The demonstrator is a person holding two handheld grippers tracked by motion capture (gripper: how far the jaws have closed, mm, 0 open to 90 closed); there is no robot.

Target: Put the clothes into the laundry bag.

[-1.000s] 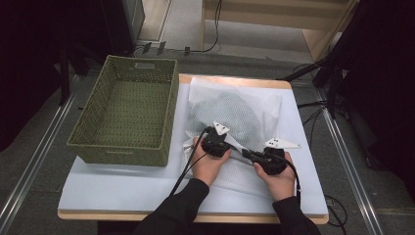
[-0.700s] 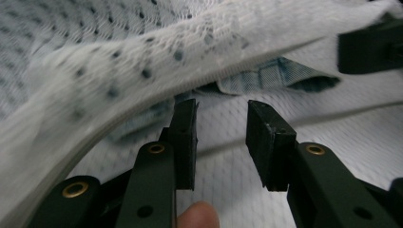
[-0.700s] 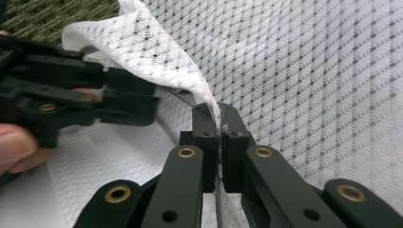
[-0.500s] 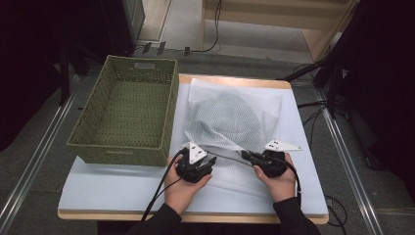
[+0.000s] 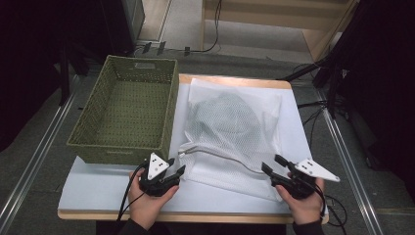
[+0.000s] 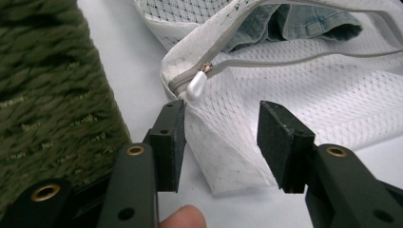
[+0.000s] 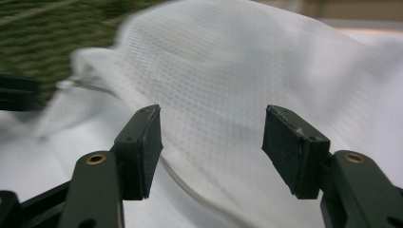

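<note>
A white mesh laundry bag point(image 5: 235, 122) lies on the table with a blue denim garment point(image 6: 294, 23) inside. Its zip point(image 6: 304, 59) stands open along the near edge, and the white zip pull point(image 6: 196, 85) sits at the bag's left corner. My left gripper point(image 5: 177, 165) is at that corner; its jaws point(image 6: 221, 114) have just been opening and stand apart, the corner loose between them. My right gripper point(image 5: 270, 162) is at the bag's near right corner. Its jaws point(image 7: 211, 118) have just opened too, with the mesh ahead of them and nothing gripped.
A green woven basket point(image 5: 122, 147) with nothing in it stands at the left, close to the left gripper point(image 6: 52, 95). A white sheet point(image 5: 103, 188) covers the wooden table. Cables trail over the floor at the back and right.
My left gripper slid left along the bag's near edge to its left corner and opened. My right gripper drew back to the right and let go of the bag.
</note>
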